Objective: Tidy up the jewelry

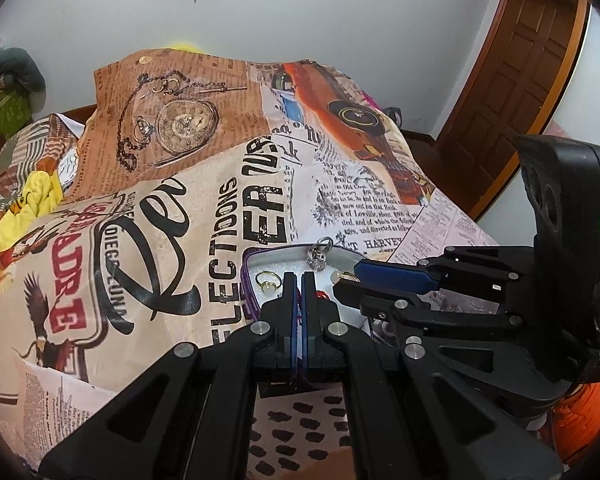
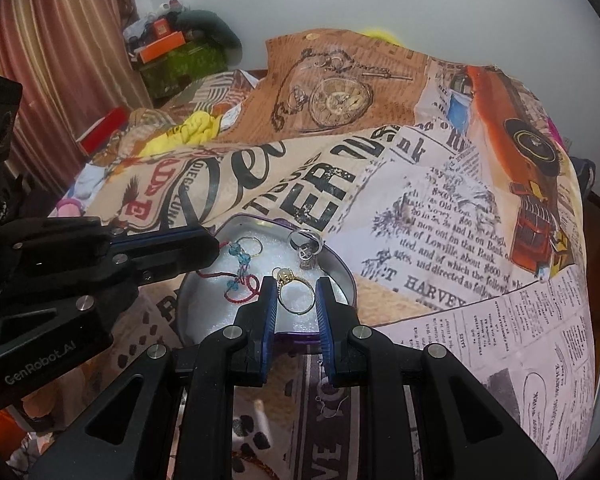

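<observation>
1. Newsprint bedspread [image 2: 440, 216] carries our tin [image 2: 342, 270] of jewelry.
2. Our left gripper [image 1: 299, 280] pinches the red cord [image 2: 244, 290].
3. Our right gripper [image 2: 296, 294] straddles, jaws apart, the gold ring [image 2: 294, 294]; closing comes next.

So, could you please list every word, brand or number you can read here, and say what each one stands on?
"GenRobot.AI": black body of the left claw.
"T HARVEY": newspaper-print bed cover.
"of Lowville, about": same cover.
"ECTIONS": same cover.
"ER": large black letters, same cover.
Fine newsprint columns at the cover's right: too small to read.
Round silver tin with purple rim, rings and red cord bracelet: no text.
</observation>
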`<state>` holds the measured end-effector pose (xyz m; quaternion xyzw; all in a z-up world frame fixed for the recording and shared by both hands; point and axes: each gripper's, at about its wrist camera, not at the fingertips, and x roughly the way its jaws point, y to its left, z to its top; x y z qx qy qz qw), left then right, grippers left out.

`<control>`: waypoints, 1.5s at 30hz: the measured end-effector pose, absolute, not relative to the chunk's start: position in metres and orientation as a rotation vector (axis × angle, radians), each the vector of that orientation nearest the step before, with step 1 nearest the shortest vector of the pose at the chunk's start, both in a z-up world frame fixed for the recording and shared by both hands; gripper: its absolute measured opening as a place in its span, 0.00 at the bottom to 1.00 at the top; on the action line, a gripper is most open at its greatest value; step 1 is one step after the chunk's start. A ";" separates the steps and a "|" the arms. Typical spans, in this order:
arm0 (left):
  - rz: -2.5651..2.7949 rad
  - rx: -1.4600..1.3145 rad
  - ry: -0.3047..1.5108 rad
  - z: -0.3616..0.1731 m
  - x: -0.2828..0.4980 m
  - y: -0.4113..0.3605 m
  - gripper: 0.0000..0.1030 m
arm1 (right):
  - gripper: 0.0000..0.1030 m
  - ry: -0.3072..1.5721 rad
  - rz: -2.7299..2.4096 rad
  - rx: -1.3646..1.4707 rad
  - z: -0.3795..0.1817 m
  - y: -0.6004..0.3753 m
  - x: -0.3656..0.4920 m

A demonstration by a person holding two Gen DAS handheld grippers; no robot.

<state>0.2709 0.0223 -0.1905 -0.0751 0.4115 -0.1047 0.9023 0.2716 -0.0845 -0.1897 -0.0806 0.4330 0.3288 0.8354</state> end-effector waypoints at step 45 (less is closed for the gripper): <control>-0.197 -0.068 0.808 -0.134 0.188 0.009 0.34 | 0.22 0.817 0.602 -0.195 -0.129 -0.123 0.201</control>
